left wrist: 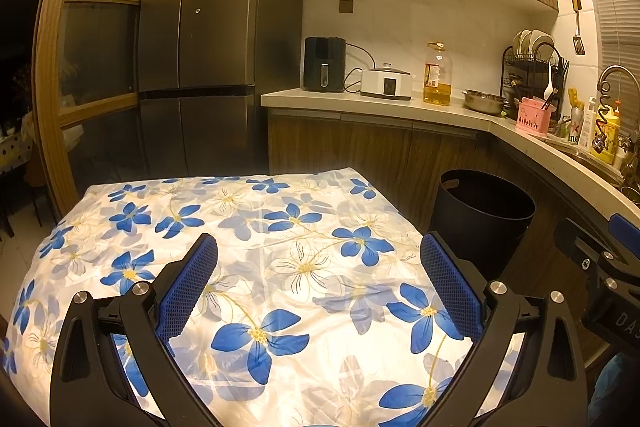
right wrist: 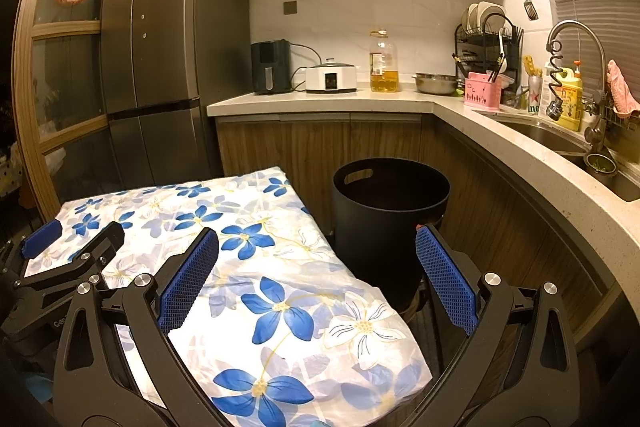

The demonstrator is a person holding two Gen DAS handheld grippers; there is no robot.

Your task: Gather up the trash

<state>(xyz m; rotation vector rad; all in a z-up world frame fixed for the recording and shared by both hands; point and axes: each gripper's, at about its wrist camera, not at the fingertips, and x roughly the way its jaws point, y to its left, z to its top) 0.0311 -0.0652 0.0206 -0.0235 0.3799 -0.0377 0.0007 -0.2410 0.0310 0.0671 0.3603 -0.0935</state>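
A black round bin (left wrist: 482,217) with a handle slot stands on the floor right of the table; it also shows in the right wrist view (right wrist: 388,215). The table (left wrist: 256,247) carries a white cloth with blue flowers, also in the right wrist view (right wrist: 256,267). No trash shows on the cloth. My left gripper (left wrist: 319,255) is open and empty above the cloth. My right gripper (right wrist: 317,249) is open and empty over the table's right edge, near the bin. The left gripper also shows at the left of the right wrist view (right wrist: 72,239).
A dark fridge (left wrist: 208,43) stands behind the table. The counter (left wrist: 360,103) holds an air fryer (left wrist: 324,63), a white cooker (left wrist: 386,81), an oil bottle (left wrist: 438,75), a steel bowl, a dish rack and a sink (right wrist: 560,139). A wooden glass door (left wrist: 96,39) is at left.
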